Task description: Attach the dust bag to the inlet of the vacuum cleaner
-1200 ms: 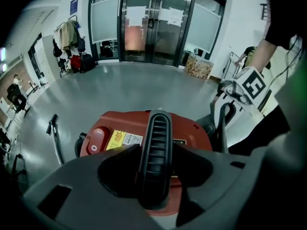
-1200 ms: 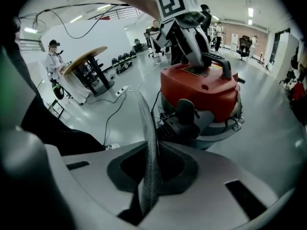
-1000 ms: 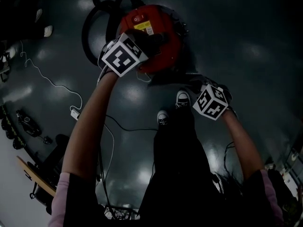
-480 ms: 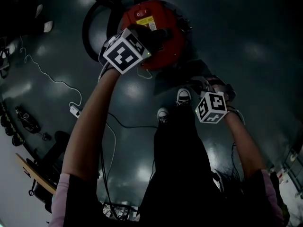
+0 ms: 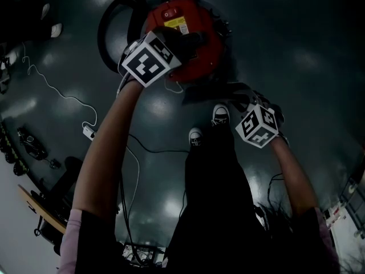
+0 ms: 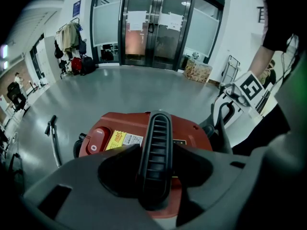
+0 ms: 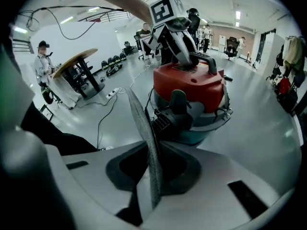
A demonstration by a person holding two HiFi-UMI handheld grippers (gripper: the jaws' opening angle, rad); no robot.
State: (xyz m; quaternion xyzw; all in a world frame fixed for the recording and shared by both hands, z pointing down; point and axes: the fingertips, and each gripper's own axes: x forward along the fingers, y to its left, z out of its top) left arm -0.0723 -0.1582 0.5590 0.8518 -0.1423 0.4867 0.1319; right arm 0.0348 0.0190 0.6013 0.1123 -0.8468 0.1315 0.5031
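The red vacuum cleaner (image 5: pixel 199 44) stands on the floor in front of my feet. My left gripper (image 5: pixel 185 39) sits on top of it, shut on the black ribbed handle (image 6: pixel 157 147) of the lid. My right gripper (image 7: pixel 153 176) is nearer to me, beside the drum (image 7: pixel 201 131). Its jaws have just been opening a little, and the thin grey edge of the dust bag (image 7: pixel 146 138) still stands pinched between them, seen edge-on. In the head view the bag (image 5: pixel 208 91) is a dark sheet between the right gripper (image 5: pixel 239 99) and the vacuum's base.
The black hose (image 5: pixel 114 27) loops behind the vacuum. A white cable and power strip (image 5: pixel 88 133) lie on the floor at left, by my shoes (image 5: pixel 220 116). A round wooden table (image 7: pixel 76 61) and a standing person (image 7: pixel 44 61) are farther off, and glass doors (image 6: pixel 158 28) beyond.
The right gripper's marker cube has tilted slightly beside the vacuum. The left gripper stays on the handle, and the vacuum has not moved.
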